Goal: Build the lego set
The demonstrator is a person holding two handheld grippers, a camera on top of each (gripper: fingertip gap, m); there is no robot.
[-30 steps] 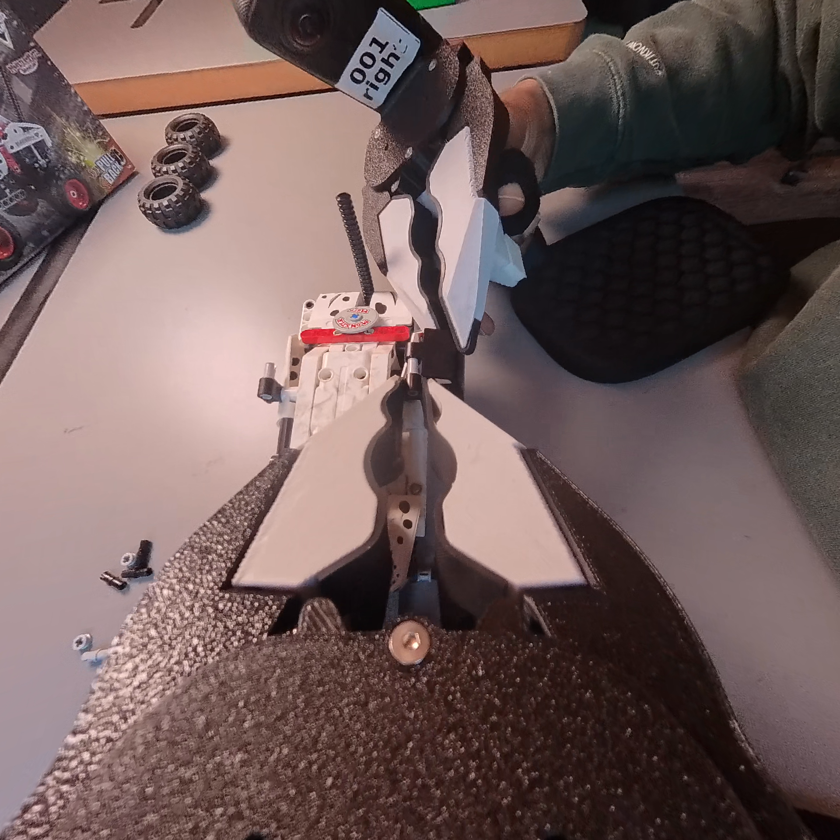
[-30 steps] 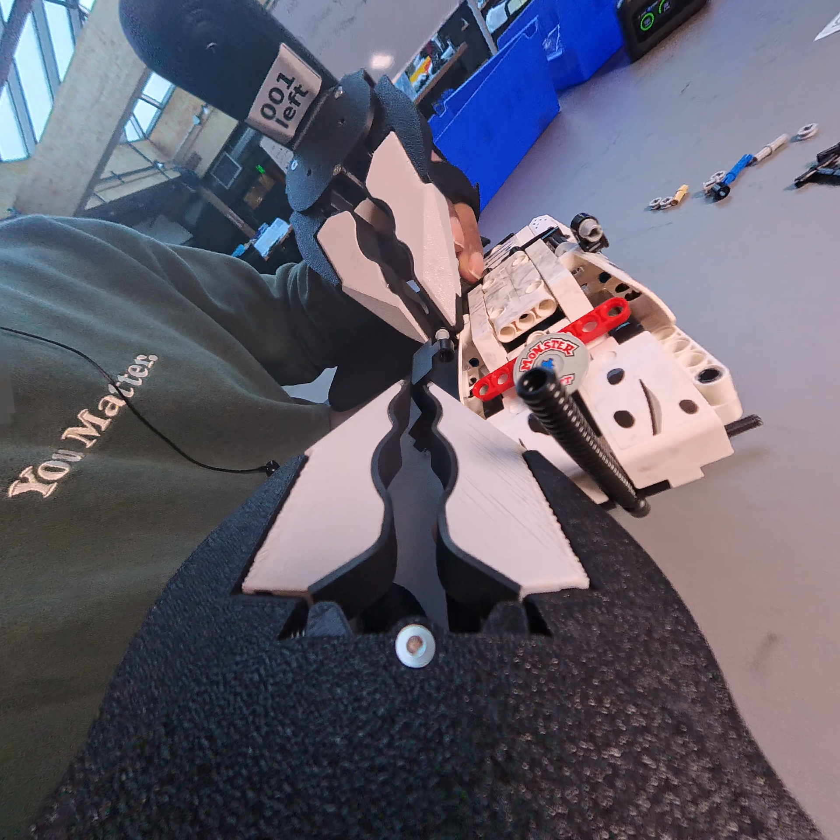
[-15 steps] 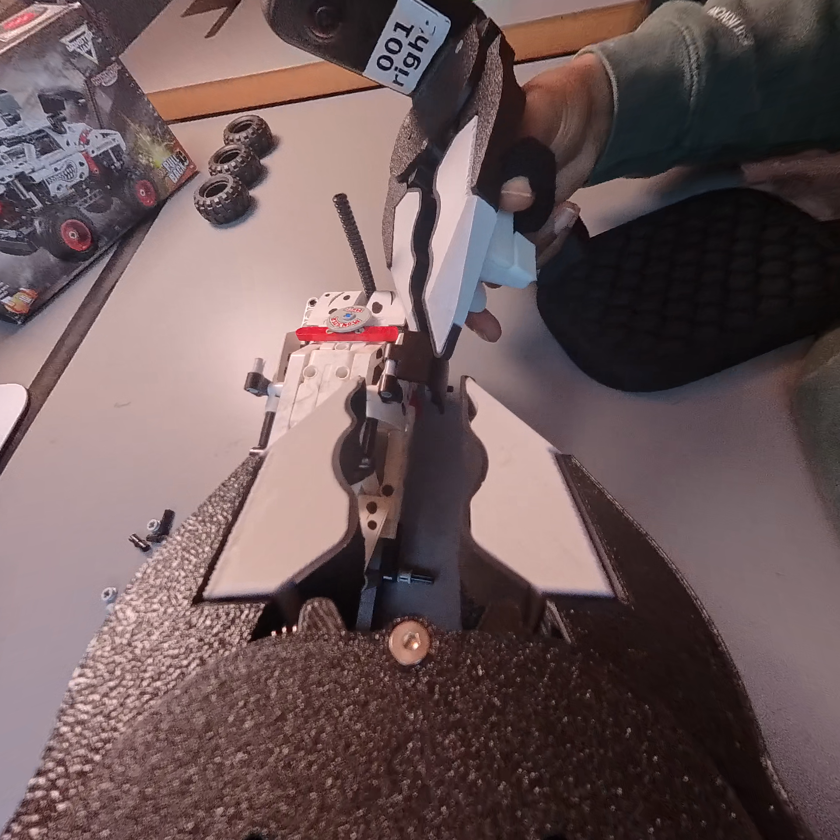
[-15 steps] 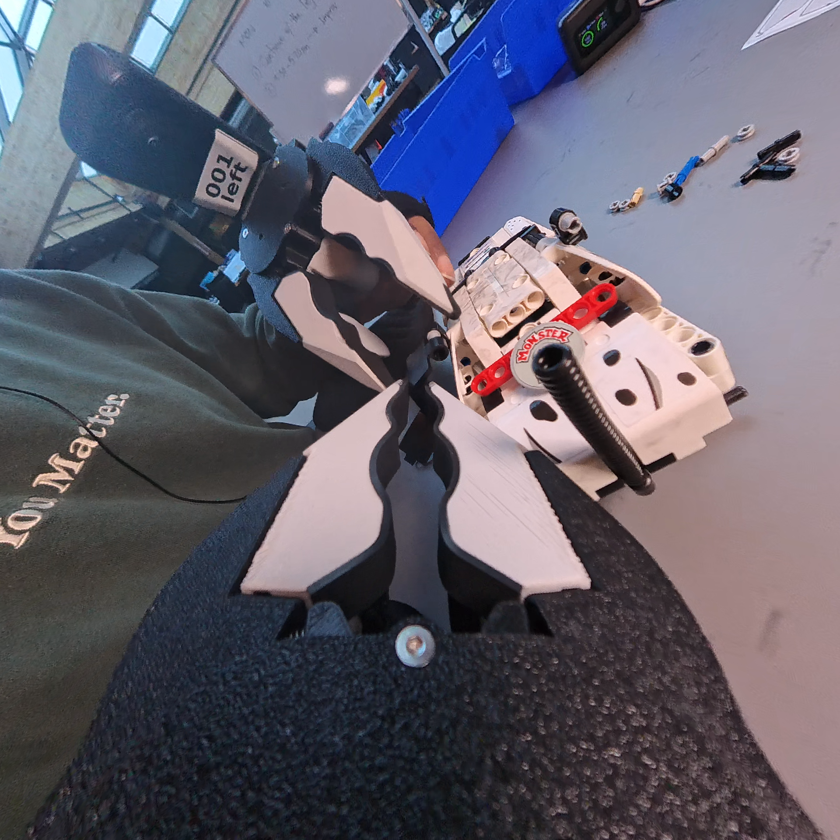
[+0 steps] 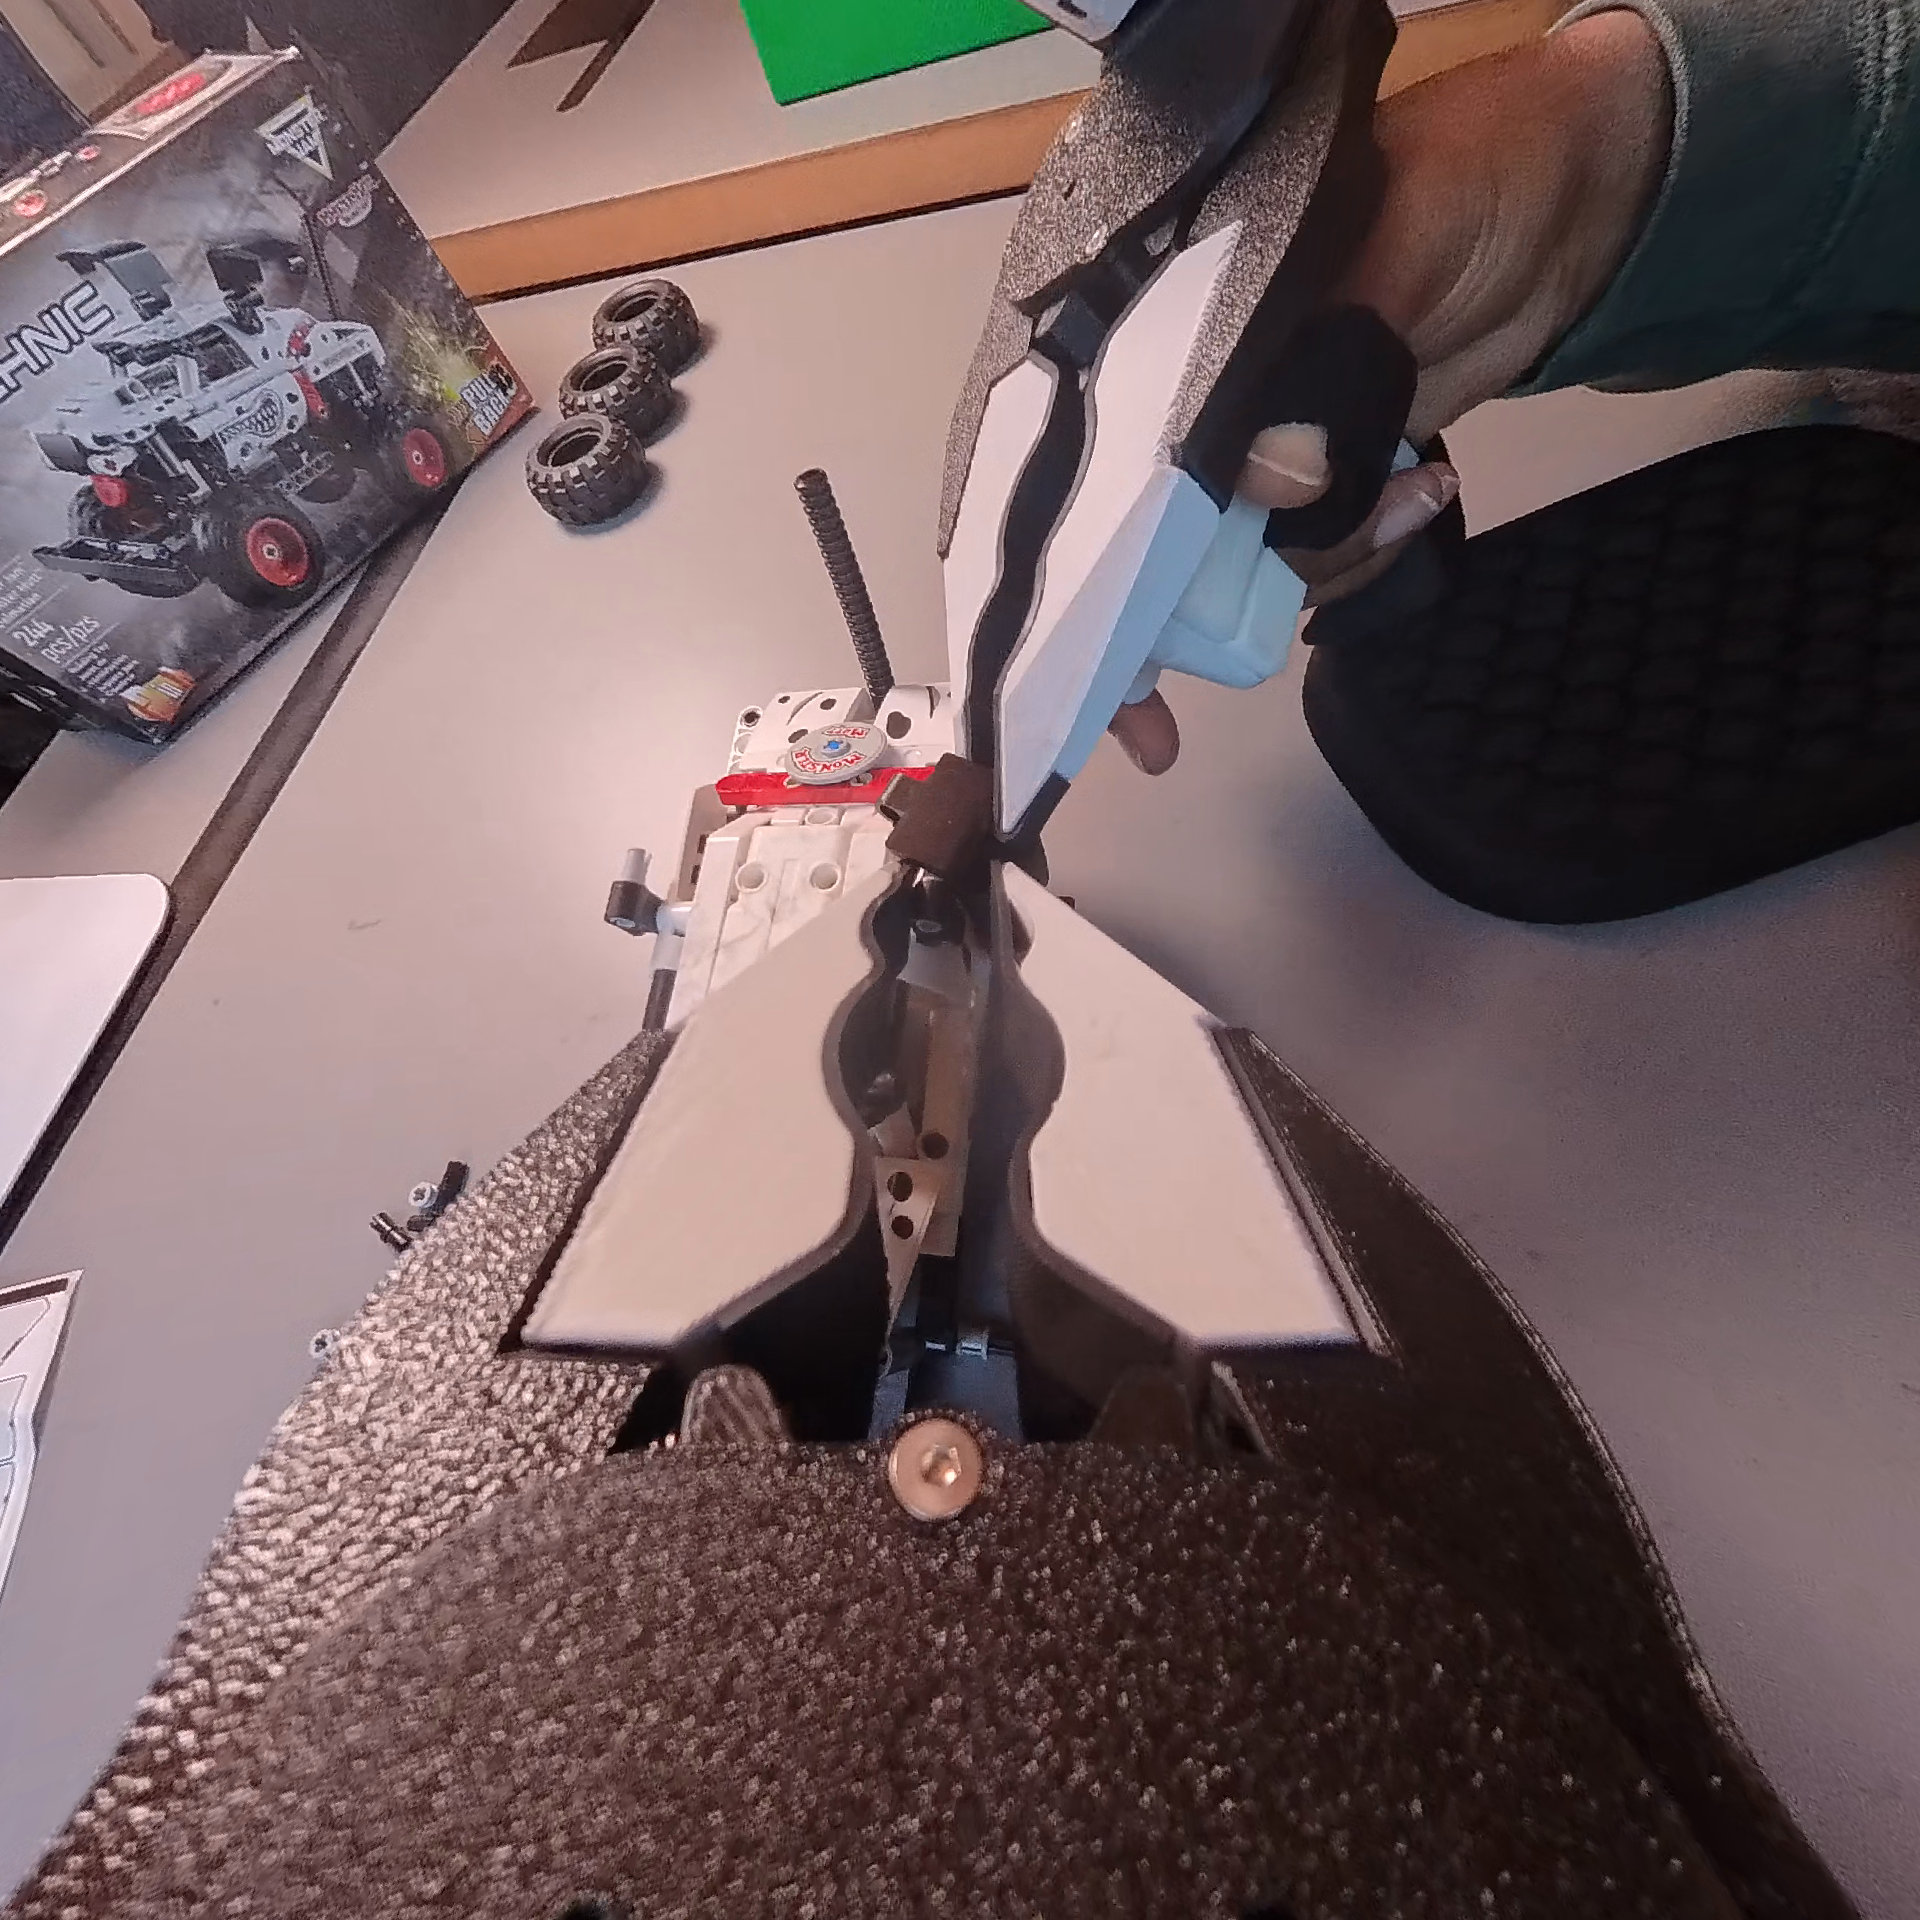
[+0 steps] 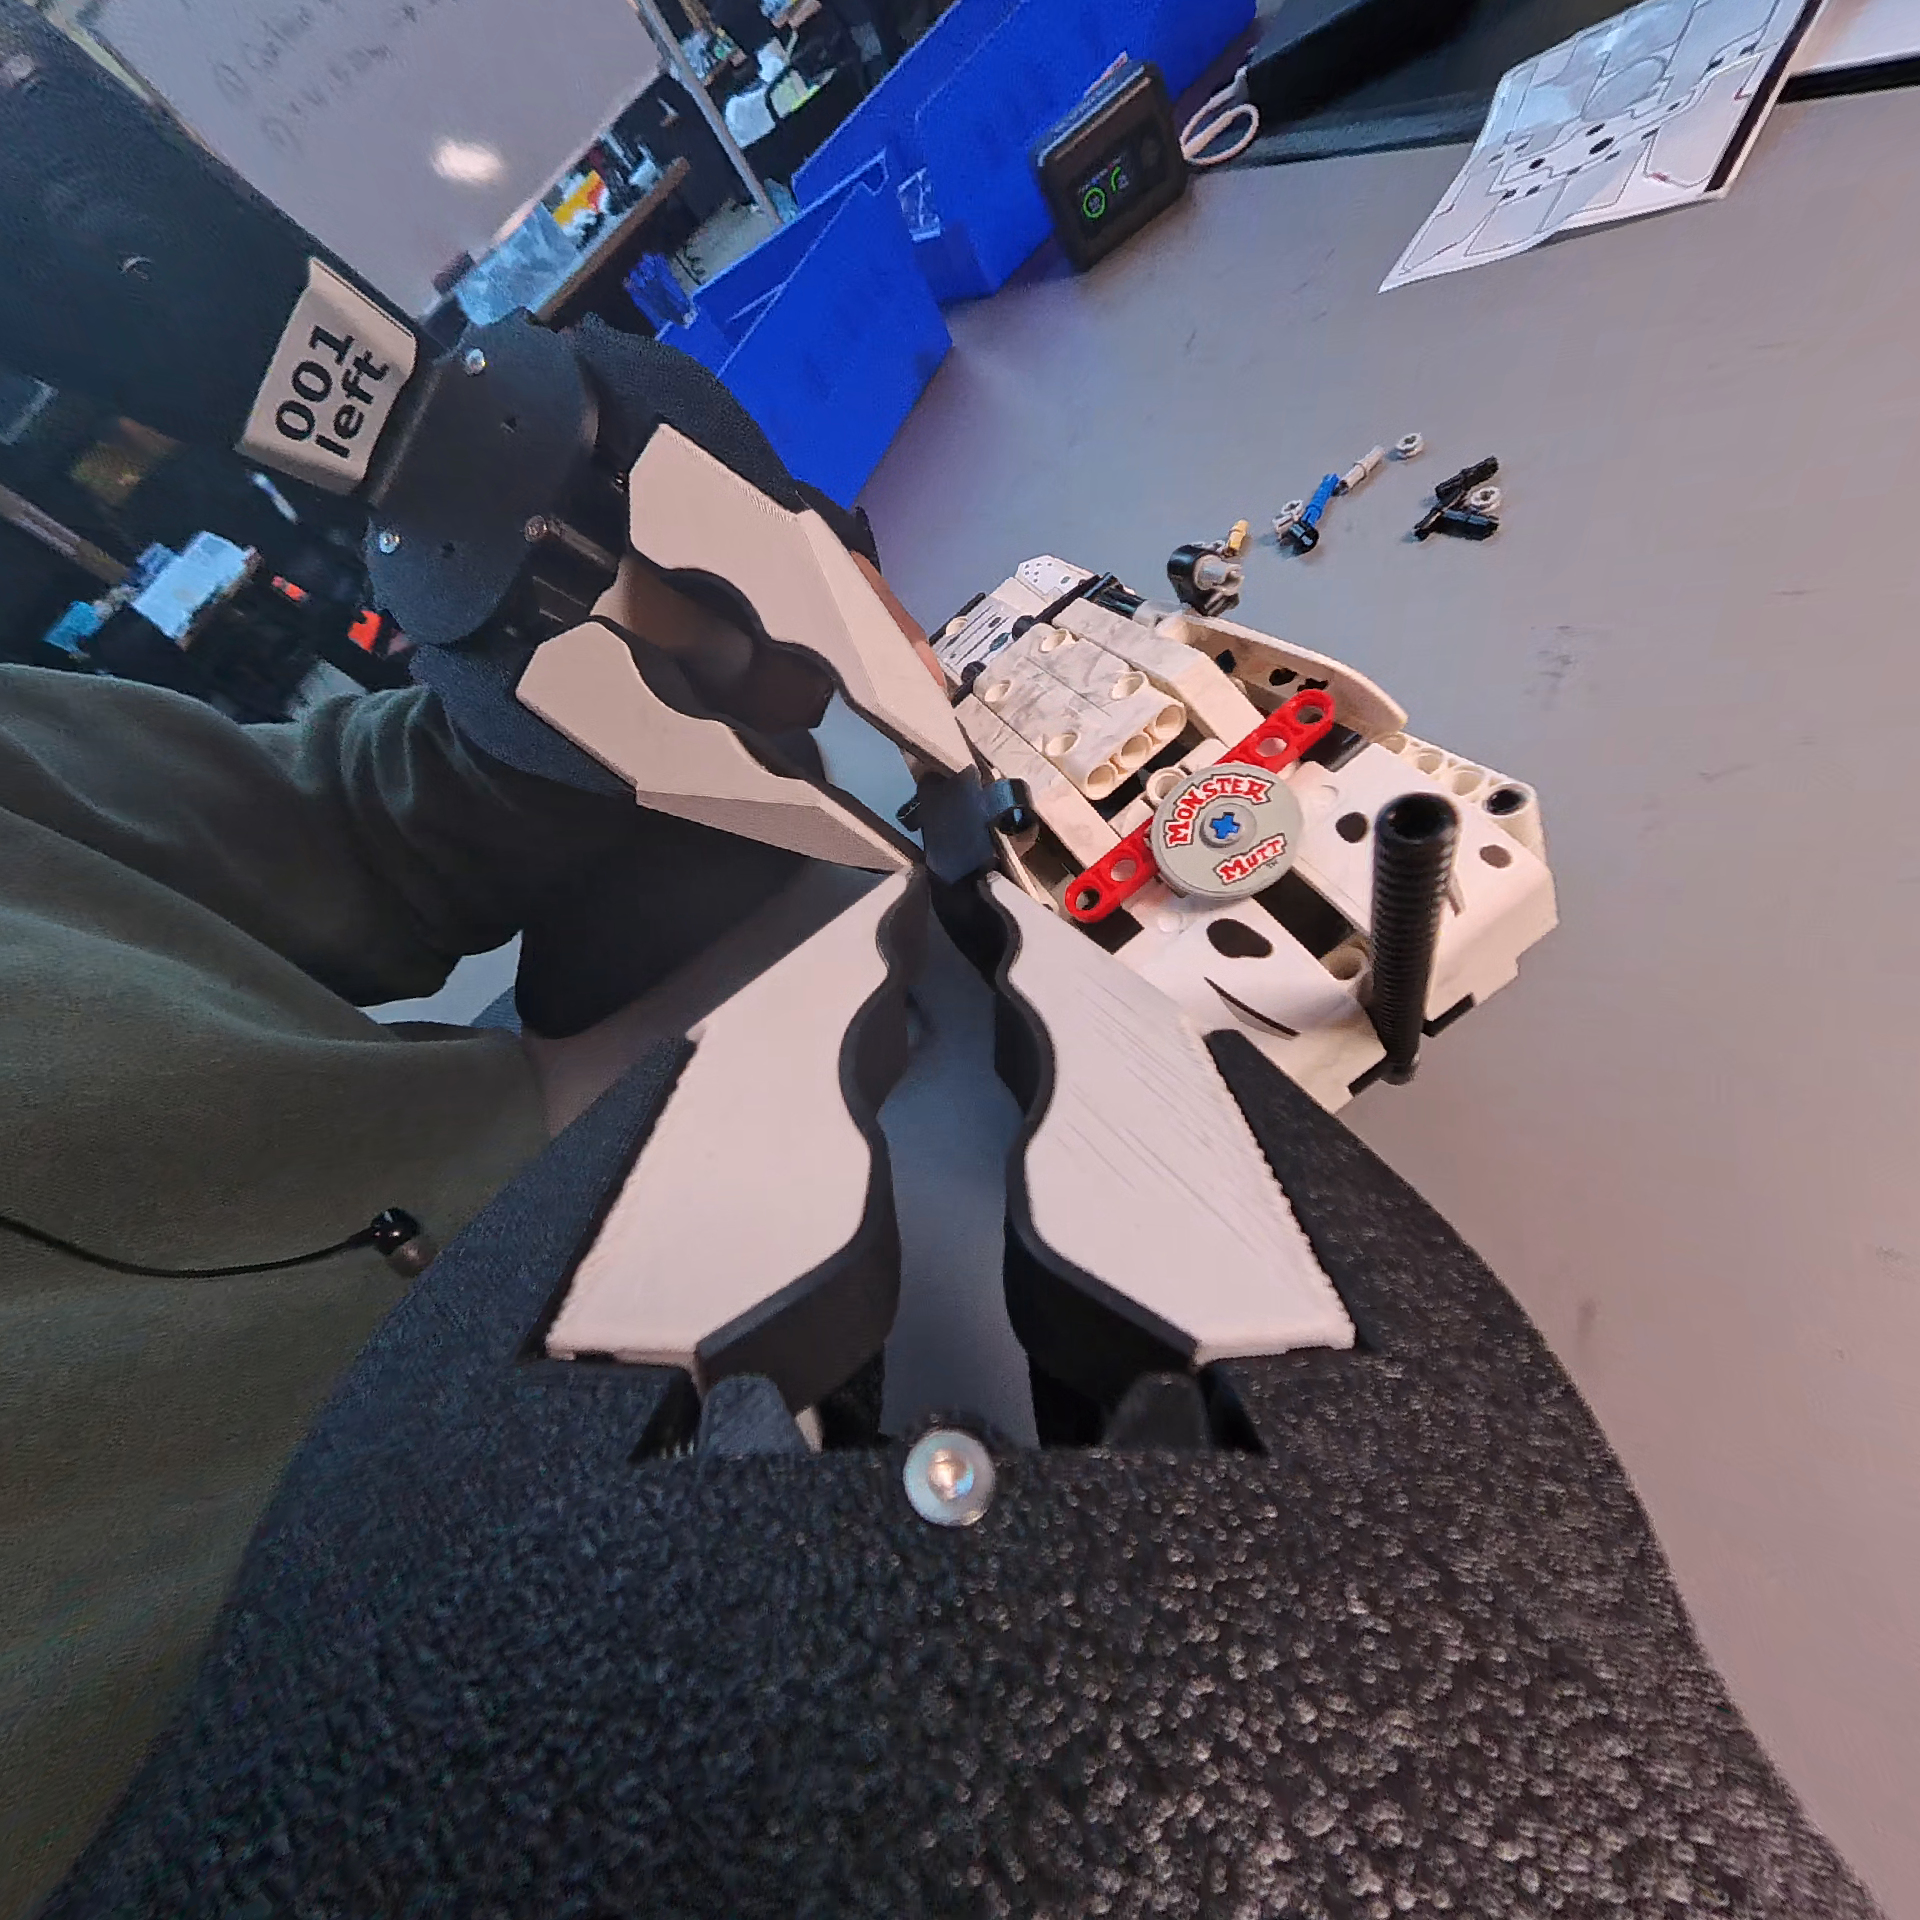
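Since the earlier frame, the left gripper (image 5: 951, 883) has narrowed from a wide gape to a near-closed pinch, and the camera has backed off so that the set's box (image 5: 208, 416) shows more fully. We see its tips closing around a small black part (image 6: 961, 821) at the near edge of the white truck body (image 6: 1247, 831), which rests on the grey table (image 5: 416, 831). The right gripper (image 6: 951, 883) meets the same black part from the opposite side, its tips almost together on it; whether either tool truly clamps it, we cannot tell.

Risk: we judge that two tools pressing on one small piece could twist it off its pin or tip the body, since nothing else steadies it. The upright black ribbed rod (image 6: 1403, 935) stands near enough to be knocked.

Hidden: the part's seat lies behind the fingers. The chassis underside is out of sight. Three tyres (image 5: 613, 426) and loose pins (image 6: 1455, 499) lie well apart.
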